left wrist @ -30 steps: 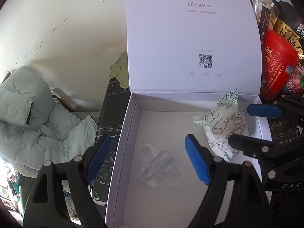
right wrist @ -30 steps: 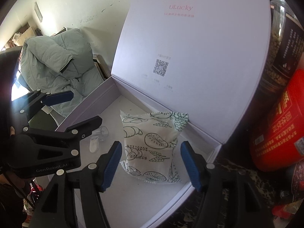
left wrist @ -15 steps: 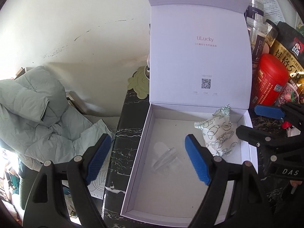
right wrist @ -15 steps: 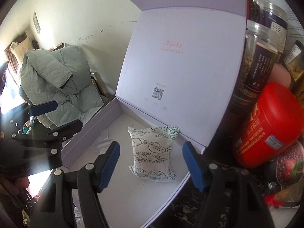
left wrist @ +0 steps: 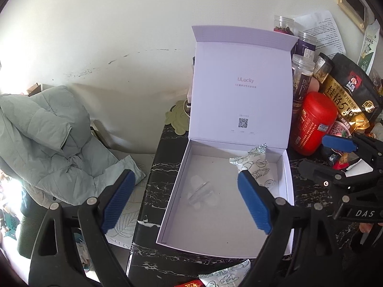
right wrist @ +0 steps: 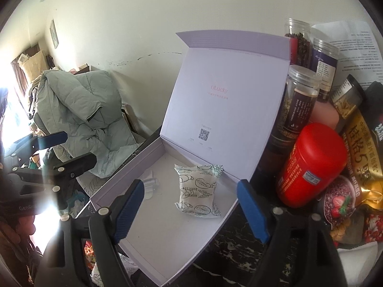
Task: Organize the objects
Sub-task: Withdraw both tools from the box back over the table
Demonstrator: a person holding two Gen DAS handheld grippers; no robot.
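So we've got both grippers hanging above the open white box [left wrist: 286, 174] on the dark marbled table [left wrist: 165, 167] — nothing held in either. The left gripper [left wrist: 185, 203] has its jaws spread wide, freshly opened further, with only air between them; same for the right gripper [right wrist: 191, 208], jaws just been widening and empty. Inside the box, the printed snack packet [right wrist: 197, 191] lies near the far right corner by the upright lid, long axis running roughly front to back, and the clear plastic piece [left wrist: 199, 190] sits mid-floor toward the left. What we reckon matters next: another printed packet [left wrist: 225, 276] lies outside, just in front of the box's near edge — below and closer than either set of jaws, probably nearer the left one.
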